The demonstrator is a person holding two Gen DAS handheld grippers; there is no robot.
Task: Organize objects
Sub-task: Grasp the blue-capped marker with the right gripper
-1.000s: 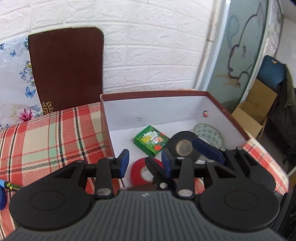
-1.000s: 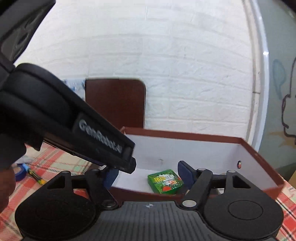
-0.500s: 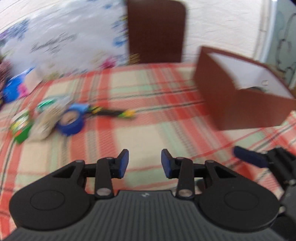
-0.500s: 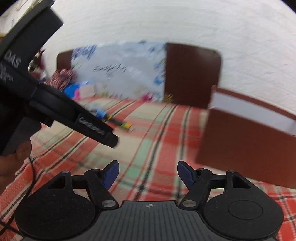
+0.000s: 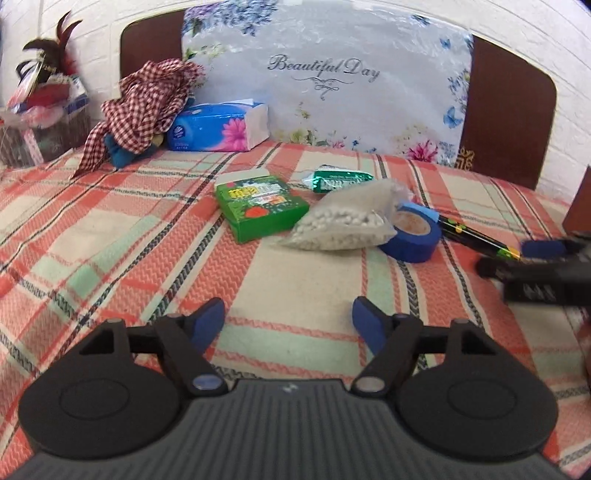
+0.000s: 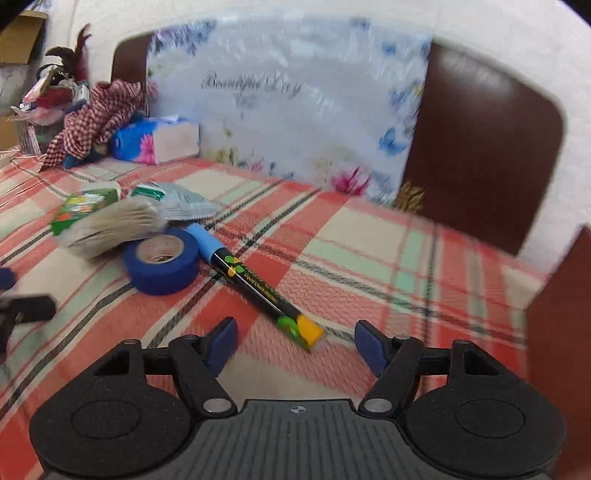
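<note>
Marker [image 6: 264, 291] lies diagonal — yellow end toward right tool [image 6: 295, 341].

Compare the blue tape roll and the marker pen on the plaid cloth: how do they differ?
The blue tape roll is a short ring lying flat, hole up; the marker pen is a long thin stick lying on its side. The tape roll is blue all over; the pen is black with a blue cap and yellow end. Both rest on the plaid cloth, side by side, ungrasped.

White brick wall [image 5: 535, 33] behind dark brown headboard [image 5: 506, 122].
</note>
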